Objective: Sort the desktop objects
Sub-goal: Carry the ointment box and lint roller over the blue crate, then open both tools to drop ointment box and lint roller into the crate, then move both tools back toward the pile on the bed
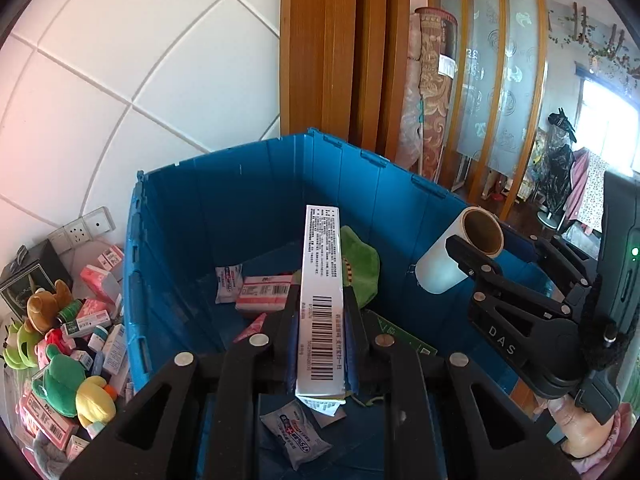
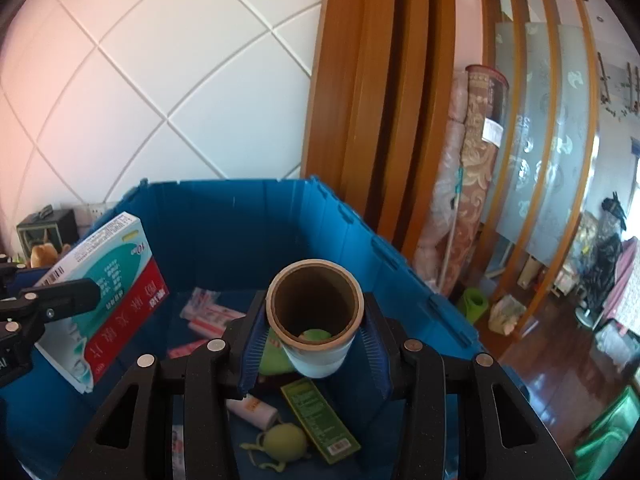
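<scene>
One blue crate (image 1: 248,200) holding two grippers above its floor: left gripper (image 1: 320,320) pinching one upright white carton (image 1: 320,280), right gripper (image 2: 316,336) clamped on one cardboard-cored roll (image 2: 316,308); one heap of plush toys and boxes (image 1: 68,340) outside, left.

- A white medicine box (image 1: 321,300) with a barcode on its narrow edge and a teal-and-red face is hanging edge-up over the blue crate (image 1: 256,184).
- A white roll (image 2: 316,316) with a brown cardboard core is hovering beside it, its open end facing the camera.
- Sachets, cartons and a green plush are lying on the crate's floor.
</scene>
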`<control>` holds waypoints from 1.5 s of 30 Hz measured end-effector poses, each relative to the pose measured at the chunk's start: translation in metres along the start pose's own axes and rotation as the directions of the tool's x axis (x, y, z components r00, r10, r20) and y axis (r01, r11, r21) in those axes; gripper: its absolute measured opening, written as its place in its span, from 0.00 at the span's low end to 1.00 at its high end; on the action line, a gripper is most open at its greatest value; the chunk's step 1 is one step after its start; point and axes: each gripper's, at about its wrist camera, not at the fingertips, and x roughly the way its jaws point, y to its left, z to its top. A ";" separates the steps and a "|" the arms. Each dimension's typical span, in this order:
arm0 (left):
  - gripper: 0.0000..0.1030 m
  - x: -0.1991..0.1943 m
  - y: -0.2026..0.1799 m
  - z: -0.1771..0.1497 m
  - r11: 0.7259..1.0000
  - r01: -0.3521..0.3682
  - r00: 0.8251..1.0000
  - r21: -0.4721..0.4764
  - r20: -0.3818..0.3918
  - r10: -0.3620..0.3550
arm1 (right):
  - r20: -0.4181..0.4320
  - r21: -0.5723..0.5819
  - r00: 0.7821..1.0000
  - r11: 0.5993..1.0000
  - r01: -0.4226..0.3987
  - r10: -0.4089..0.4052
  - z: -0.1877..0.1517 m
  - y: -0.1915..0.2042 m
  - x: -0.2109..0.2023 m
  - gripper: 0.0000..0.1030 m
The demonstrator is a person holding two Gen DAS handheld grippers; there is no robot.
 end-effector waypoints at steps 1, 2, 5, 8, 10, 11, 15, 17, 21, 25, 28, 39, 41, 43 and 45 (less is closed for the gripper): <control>0.18 0.002 -0.002 0.000 1.000 0.001 1.000 0.000 -0.005 -0.001 | -0.010 -0.002 1.000 1.000 -0.002 0.002 -0.001 -0.002 0.004 0.43; 0.18 0.004 -0.002 0.000 1.000 -0.001 1.000 0.000 -0.007 0.001 | -0.018 -0.003 1.000 1.000 -0.005 0.005 -0.004 -0.004 0.007 0.43; 0.18 0.008 -0.003 -0.001 1.000 0.000 1.000 0.000 -0.009 0.000 | -0.037 -0.020 0.999 1.000 0.006 -0.007 -0.008 -0.007 0.014 0.43; 0.34 0.012 -0.007 -0.001 0.999 -0.039 0.999 0.018 -0.017 0.039 | -0.032 -0.026 0.999 1.000 0.013 -0.014 -0.009 -0.010 0.015 0.46; 0.64 0.014 -0.009 -0.003 0.997 -0.073 0.997 0.031 -0.019 0.074 | -0.013 -0.020 0.999 0.999 0.029 -0.030 -0.007 -0.012 0.011 0.88; 0.72 0.013 -0.010 -0.005 0.996 -0.083 0.997 0.032 -0.006 0.083 | 0.001 -0.020 0.999 0.999 0.042 -0.042 -0.006 -0.014 0.008 0.96; 0.72 0.011 -0.007 -0.007 0.996 -0.082 0.997 0.026 0.000 0.082 | 0.029 -0.035 0.999 0.999 0.037 -0.036 -0.006 -0.016 0.002 1.00; 0.72 0.008 -0.004 -0.008 0.996 -0.087 0.996 0.014 0.001 0.087 | 0.027 -0.041 0.999 0.999 0.035 -0.034 -0.005 -0.018 0.002 1.00; 0.72 -0.002 0.007 -0.011 0.997 -0.061 0.998 -0.043 0.006 0.061 | 0.023 -0.045 0.999 0.999 0.029 -0.028 -0.007 -0.017 -0.001 1.00; 0.73 -0.016 0.017 -0.018 0.993 -0.052 0.998 -0.109 0.040 0.057 | 0.022 -0.033 1.000 0.999 0.016 -0.015 -0.008 -0.016 -0.006 1.00; 0.73 -0.028 0.022 -0.024 0.986 -0.096 0.993 -0.137 0.052 0.104 | 0.025 -0.022 1.000 1.000 -0.005 0.005 -0.011 -0.013 -0.012 1.00; 0.73 -0.083 0.074 -0.057 0.956 -0.169 0.960 -0.238 0.180 0.214 | 0.113 0.011 0.984 0.990 -0.141 0.139 -0.007 0.020 -0.051 1.00; 0.73 -0.094 0.090 -0.066 0.949 -0.196 0.948 -0.249 0.199 0.248 | 0.140 0.010 0.975 0.984 -0.178 0.175 -0.004 0.030 -0.060 1.00; 0.73 -0.102 0.108 -0.077 0.934 -0.230 0.937 -0.272 0.197 0.288 | 0.161 0.001 0.963 0.975 -0.221 0.218 -0.001 0.042 -0.067 1.00; 0.73 -0.108 0.127 -0.089 0.916 -0.258 0.930 -0.307 0.178 0.322 | 0.179 -0.005 0.951 0.967 -0.254 0.251 0.001 0.055 -0.072 1.00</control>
